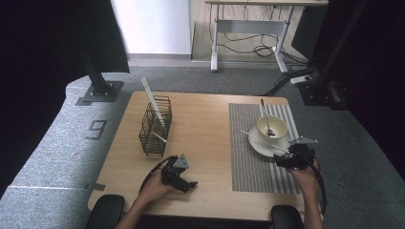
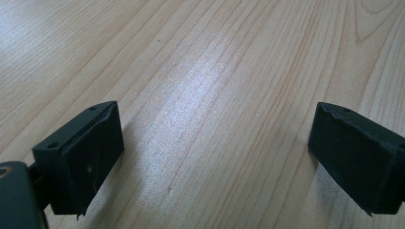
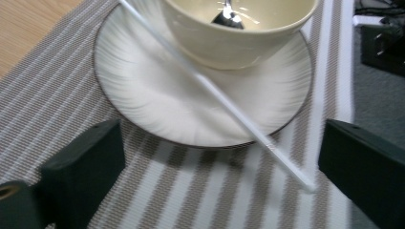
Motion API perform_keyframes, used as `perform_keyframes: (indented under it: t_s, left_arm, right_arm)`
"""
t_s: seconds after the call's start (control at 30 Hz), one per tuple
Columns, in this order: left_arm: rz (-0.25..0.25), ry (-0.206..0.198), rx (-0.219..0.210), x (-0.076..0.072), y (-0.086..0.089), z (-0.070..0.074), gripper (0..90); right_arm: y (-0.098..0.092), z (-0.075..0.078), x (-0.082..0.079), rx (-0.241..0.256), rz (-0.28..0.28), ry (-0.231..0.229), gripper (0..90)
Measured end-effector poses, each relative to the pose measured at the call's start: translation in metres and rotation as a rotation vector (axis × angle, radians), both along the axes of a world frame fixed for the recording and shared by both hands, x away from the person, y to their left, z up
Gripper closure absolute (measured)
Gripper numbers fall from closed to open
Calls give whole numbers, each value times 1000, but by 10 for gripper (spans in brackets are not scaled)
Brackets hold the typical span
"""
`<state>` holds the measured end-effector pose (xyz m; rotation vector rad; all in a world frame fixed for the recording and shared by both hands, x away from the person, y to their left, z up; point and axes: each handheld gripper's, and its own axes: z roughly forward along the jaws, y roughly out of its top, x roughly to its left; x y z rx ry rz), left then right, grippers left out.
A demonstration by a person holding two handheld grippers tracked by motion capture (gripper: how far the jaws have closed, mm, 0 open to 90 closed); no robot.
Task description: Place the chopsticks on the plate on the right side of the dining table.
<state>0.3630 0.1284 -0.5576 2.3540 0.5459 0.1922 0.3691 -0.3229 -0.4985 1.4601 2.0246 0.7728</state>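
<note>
A thin white chopstick (image 3: 224, 102) lies slanted across the saucer (image 3: 143, 95), leaning against the cream bowl (image 3: 229, 45).

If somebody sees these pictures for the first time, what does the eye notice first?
Probably the cream bowl with a spoon in it, on a white plate on the striped placemat, with a white chopstick lying across the plate. The open right gripper faces that chopstick's end. At the table's left stands a wire basket.

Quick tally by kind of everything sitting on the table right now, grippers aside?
White chopsticks: 3, one across the saucer, two in the basket
Wire basket: 1
Bowl: 1
Saucer: 1
Spoon: 1
Striped placemat: 1
Total: 8
</note>
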Motion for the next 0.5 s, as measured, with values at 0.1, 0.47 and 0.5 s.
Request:
perform_keyframes:
  t_s: [0.1, 0.47, 0.5]
  left_arm:
    - [0, 0, 0, 0, 0, 0, 49]
    - [0, 1, 1, 0, 0, 0, 47]
    - [0, 1, 1, 0, 0, 0, 47]
  right_arm:
    - [8, -9, -6, 64, 4, 0, 0]
    - [5, -33, 1, 121, -8, 29, 1]
    - [5, -33, 1, 121, -8, 29, 1]
